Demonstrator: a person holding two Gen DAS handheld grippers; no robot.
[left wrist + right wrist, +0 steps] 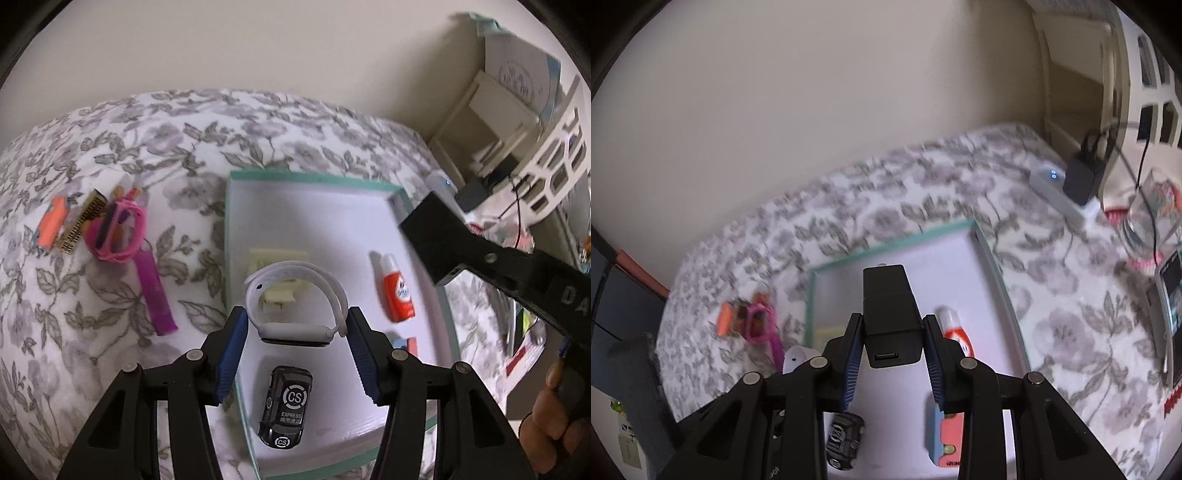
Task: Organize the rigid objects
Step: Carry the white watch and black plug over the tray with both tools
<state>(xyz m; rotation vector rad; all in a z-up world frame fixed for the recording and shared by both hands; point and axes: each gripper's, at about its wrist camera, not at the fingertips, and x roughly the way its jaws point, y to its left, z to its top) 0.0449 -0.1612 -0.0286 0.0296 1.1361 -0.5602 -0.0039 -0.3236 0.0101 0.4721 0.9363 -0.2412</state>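
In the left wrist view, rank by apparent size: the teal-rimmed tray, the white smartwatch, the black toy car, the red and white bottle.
1. teal-rimmed tray
2. white smartwatch, though it sits nearest the camera
3. black toy car
4. red and white bottle

Car and bottle look close; unsure.

Toy car (285,406), bottle (397,291) inside tray (317,176) on bedspread (110,314), watch pile (114,229) left.

A white smartwatch (295,295) is showing between blue pads (232,354), and a black charger block (890,317) is sitting between the other blue pads (849,369). The tray (314,177) is showing a white floor and teal rim, a black toy car (286,406) at six o'clock and a red-and-white bottle (397,291) at three. The cloth (110,147) is displaying grey flowers on white, with pink glasses (118,232) and an orange piece (53,225) at nine o'clock.
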